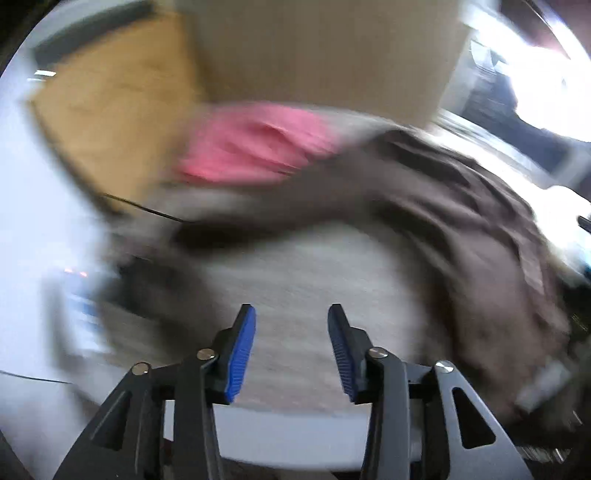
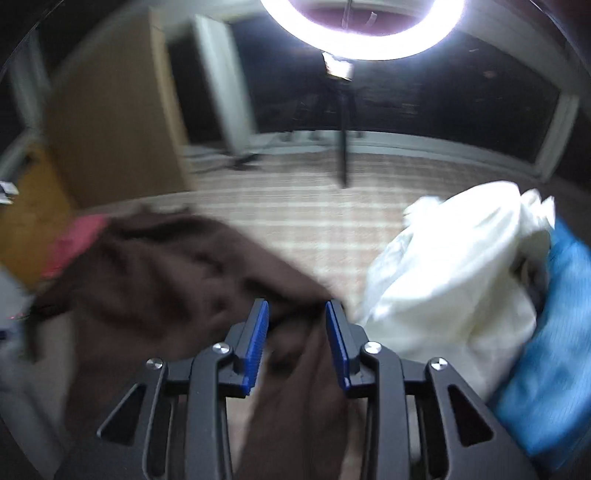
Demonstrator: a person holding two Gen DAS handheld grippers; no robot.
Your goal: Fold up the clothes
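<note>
One view only, right wrist: white garment point(image 2: 454, 273), ring light point(image 2: 364, 29).

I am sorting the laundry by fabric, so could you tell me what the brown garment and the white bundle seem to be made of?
Brown garment: soft matte cloth, perhaps cotton knit; it drapes in limp folds. White bundle: thin, lightly crinkled fabric, crumpled high.

Blurred brown garment point(image 1: 461, 206) and pink cloth point(image 1: 255, 147) lie beyond the parted, empty left tool point(image 1: 291, 314).
</note>
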